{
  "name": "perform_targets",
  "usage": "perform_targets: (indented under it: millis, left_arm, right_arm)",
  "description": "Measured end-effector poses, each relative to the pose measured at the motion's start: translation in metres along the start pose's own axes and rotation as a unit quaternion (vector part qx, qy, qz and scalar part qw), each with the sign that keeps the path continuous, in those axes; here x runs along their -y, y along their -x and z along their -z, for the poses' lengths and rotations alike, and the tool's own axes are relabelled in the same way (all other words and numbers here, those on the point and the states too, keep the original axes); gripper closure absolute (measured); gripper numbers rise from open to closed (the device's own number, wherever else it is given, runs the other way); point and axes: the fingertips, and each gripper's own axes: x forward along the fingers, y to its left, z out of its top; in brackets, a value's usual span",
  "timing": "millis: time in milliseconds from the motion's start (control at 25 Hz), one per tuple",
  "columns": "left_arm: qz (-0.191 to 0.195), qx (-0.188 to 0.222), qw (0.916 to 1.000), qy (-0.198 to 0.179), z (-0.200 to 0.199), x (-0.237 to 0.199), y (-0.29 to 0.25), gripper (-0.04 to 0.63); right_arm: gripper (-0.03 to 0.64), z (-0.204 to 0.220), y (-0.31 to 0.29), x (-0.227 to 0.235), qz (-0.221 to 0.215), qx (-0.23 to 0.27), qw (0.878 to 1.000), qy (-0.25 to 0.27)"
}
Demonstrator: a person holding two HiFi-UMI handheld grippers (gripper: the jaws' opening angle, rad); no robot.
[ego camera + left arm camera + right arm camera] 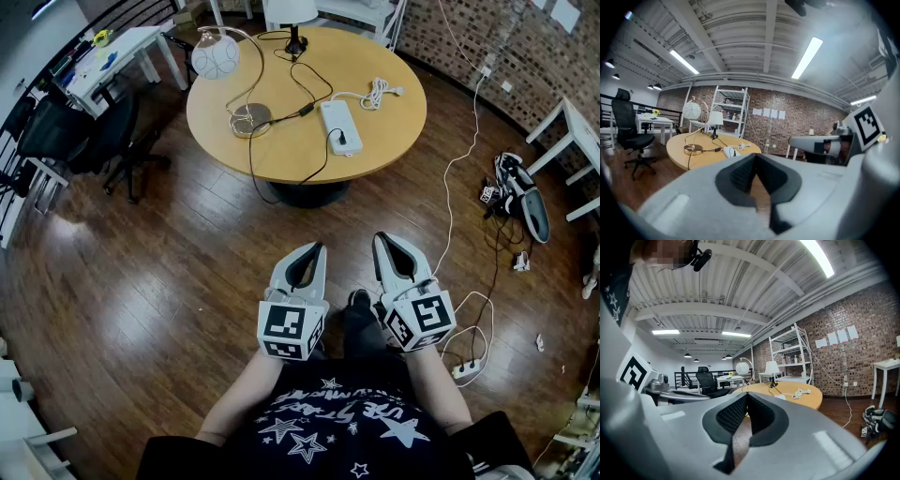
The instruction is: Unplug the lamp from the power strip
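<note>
A round wooden table point(394, 131) stands ahead of me. On it lies a white power strip point(339, 127) with a black plug in it. A globe lamp point(216, 56) on a curved arm rises from a brass base point(250, 119), and a small lamp with a white shade point(292, 14) stands behind. Black cables run between them. My left gripper point(317, 247) and right gripper point(382, 236) hang side by side over the floor, well short of the table, both shut and empty. The left gripper view shows the power strip point(729, 151) far past my shut left gripper point(756, 154). The right gripper point(746, 394) is likewise shut.
A coiled white cable point(377, 92) lies on the table's right side. A black office chair point(103, 131) and a white desk point(122, 52) stand at the left. On the floor at the right are a second power strip point(466, 368), a long white cable and a dark bundle point(520, 192).
</note>
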Motion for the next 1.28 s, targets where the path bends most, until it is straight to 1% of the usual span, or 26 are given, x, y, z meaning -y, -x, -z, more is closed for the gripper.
perform_targets:
  millis: [200,440,640,800,1040,1120,1280]
  left_arm:
    - [-0.016,0.007,0.9998,-0.012,-0.004,-0.006,-0.033,0.591]
    - [-0.063,0.02,0.9978,-0.01,-0.021,-0.015,-0.102,0.591]
    - [-0.081,0.01,0.9966,-0.01,-0.027,-0.015,-0.156,0.591]
    - [-0.098,0.001,0.9952,-0.006,-0.029,-0.015,-0.19,0.591]
    - [-0.125,-0.013,0.9921,-0.001,-0.016,-0.016,-0.226,0.591]
    - [-0.139,-0.008,0.9903,0.002,-0.015,-0.018,-0.233,0.591]
    - [-0.17,0.009,0.9854,-0.002,-0.017,-0.024,-0.242,0.591]
  right_arm:
    - [0.607,-0.003,-0.032,0.035,-0.008,0.018,1.0,-0.017]
    - [0.607,-0.015,-0.077,0.093,-0.034,0.021,0.999,-0.022]
    - [0.607,-0.026,-0.107,0.141,-0.056,0.017,0.998,-0.022]
    - [0.607,-0.026,-0.128,0.172,-0.069,0.01,0.997,-0.032]
    - [0.607,-0.022,-0.15,0.198,-0.101,0.003,0.994,-0.03]
    - [0.607,-0.018,-0.156,0.202,-0.111,0.0,0.993,-0.029]
    - [0.607,0.004,-0.169,0.201,-0.132,-0.017,0.991,-0.034]
